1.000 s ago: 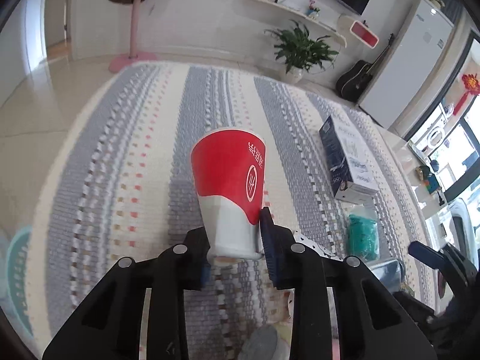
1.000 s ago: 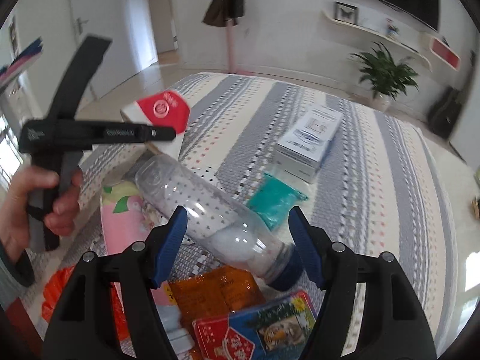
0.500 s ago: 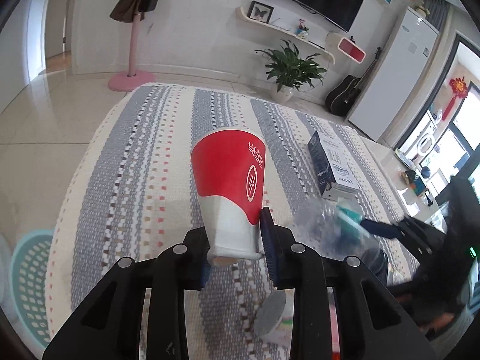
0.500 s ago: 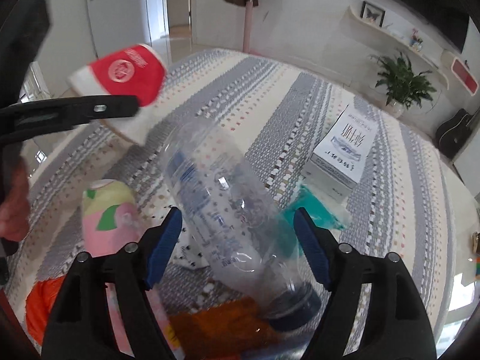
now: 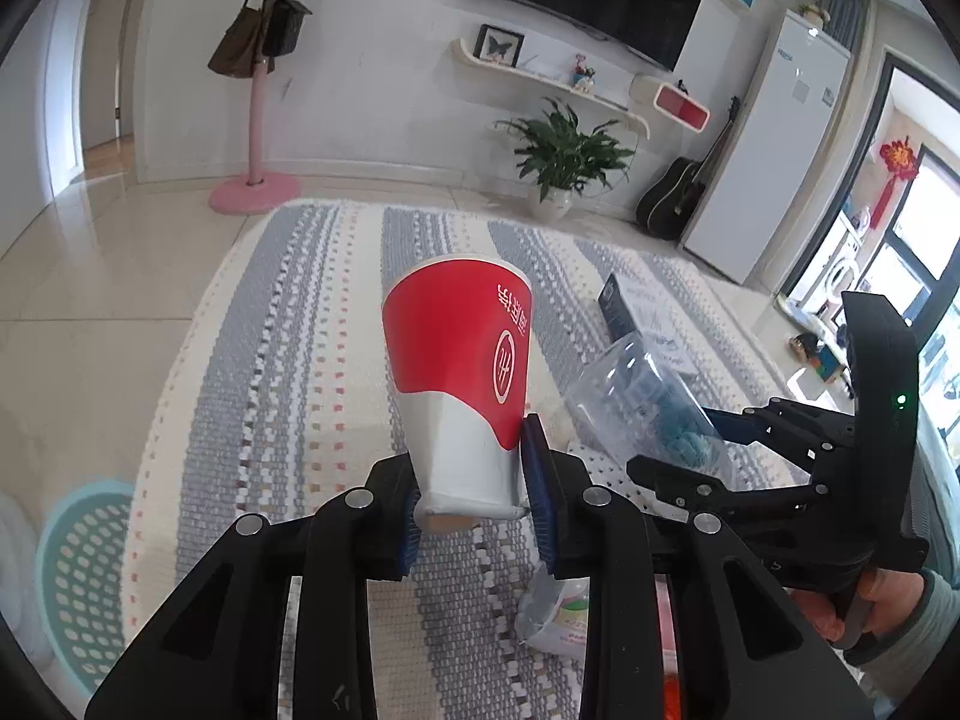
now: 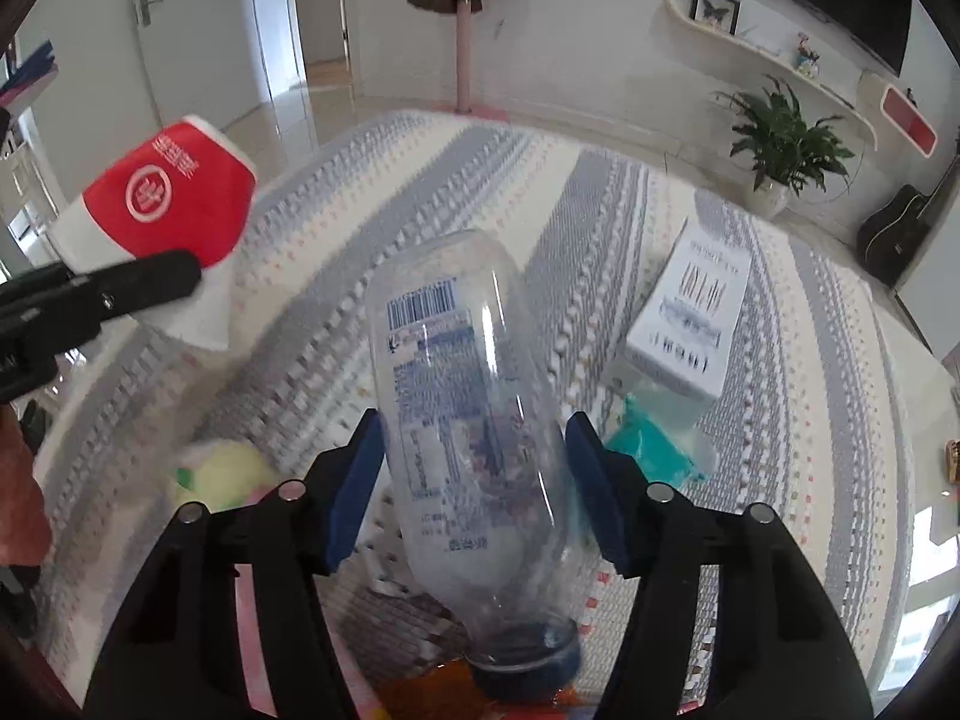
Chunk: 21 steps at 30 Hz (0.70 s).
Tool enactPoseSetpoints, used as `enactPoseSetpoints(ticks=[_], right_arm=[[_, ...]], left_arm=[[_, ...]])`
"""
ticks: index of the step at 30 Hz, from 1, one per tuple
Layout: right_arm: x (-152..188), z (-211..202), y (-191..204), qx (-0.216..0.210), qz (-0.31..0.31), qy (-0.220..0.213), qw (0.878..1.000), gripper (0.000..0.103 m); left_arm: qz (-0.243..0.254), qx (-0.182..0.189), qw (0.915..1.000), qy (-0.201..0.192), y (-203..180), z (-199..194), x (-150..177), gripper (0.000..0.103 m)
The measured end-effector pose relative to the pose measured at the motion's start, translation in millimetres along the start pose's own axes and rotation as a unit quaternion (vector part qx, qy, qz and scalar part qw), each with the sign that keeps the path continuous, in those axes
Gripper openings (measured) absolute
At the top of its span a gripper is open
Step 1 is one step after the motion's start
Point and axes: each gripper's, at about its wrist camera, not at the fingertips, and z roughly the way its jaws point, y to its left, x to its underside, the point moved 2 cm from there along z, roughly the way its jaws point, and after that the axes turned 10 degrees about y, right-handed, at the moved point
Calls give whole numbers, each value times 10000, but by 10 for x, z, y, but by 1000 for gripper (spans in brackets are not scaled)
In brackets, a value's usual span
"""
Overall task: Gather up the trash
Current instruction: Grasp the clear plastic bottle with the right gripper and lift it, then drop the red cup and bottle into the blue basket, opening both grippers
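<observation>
My left gripper (image 5: 474,507) is shut on the base of a red and white paper cup (image 5: 462,372) and holds it upright above the striped table. The cup also shows at the left of the right wrist view (image 6: 168,216). My right gripper (image 6: 474,480) is shut on a clear plastic bottle (image 6: 468,408) with a blue cap, held off the table with the cap end towards me. The bottle (image 5: 636,396) and the right gripper (image 5: 666,450) appear at the right of the left wrist view.
On the striped cloth (image 6: 810,360) lie a white carton (image 6: 690,324), a teal wrapper (image 6: 648,450), a pale green and pink packet (image 6: 222,468) and orange wrappers (image 6: 420,690). A teal perforated basket (image 5: 84,576) sits low at the left, beside the table.
Both grippers have risen with their loads. The bottle has lifted off the table and turned more upright between my right fingers. The cup has stayed gripped.
</observation>
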Motion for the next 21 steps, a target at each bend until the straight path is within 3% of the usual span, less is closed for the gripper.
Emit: enactPoseSetpoints(ticks=[9, 15, 21], right_arm=[[-356, -651, 533, -80, -236, -783, 9966, 56], [-568, -867, 1127, -392, -497, -1096, 9920, 56], [-781, -913, 1919, -990, -818, -1178, 9847, 56]], left_arm=[[-24, -267, 9982, -542, 274, -691, -63, 28], [-389, -635, 9939, -809, 793, -1170, 52, 28], [-805, -1028, 9875, -888, 1428, -1620, 269, 28]])
